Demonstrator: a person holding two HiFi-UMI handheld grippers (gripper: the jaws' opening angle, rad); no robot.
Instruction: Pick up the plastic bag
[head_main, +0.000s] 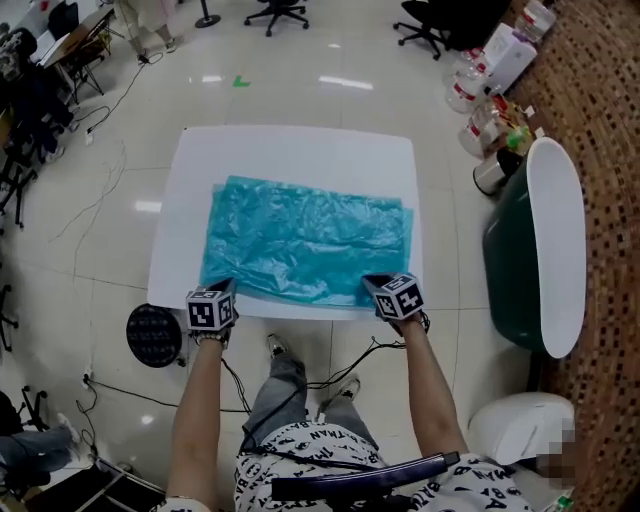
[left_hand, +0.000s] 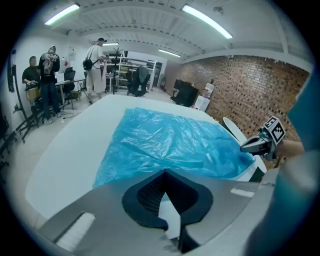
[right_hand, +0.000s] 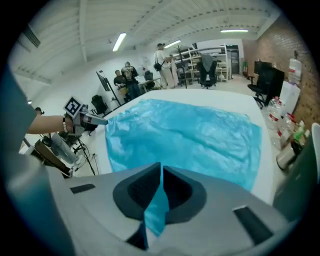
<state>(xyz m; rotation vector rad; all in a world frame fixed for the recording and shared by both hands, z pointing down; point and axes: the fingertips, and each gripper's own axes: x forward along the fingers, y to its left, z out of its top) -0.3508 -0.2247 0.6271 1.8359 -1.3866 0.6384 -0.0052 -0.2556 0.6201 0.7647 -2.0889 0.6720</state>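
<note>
Two grippers: both are working the near edge of the plastic bag (head_main: 305, 240), the left gripper (head_main: 224, 287) at its near-left corner and the right gripper (head_main: 375, 284) at its near-right corner
Right jaws: they are clenching a strip of the blue film, which is running down between the pads in the right gripper view
Left jaws: they are pressing together at the tips, right at the bag's near edge; only white is showing in the gap behind them, so no film is appearing in this pair
Progress: the grab is looking half made to me, one corner pinched, the other not visibly taken
Still to come: the lift is not yet happening, with almost the whole sheet resting on the desk (head_main: 290, 150); I am judging that the left side is needing a real bite on the film before the bag is going up evenly
Bag position: it is lying spread flat over the middle and near part of the white desk, its near edge sitting close to the desk's near edge
Bag look: thin, translucent turquoise film, rectangular, crinkling all over and catching the ceiling light
</note>
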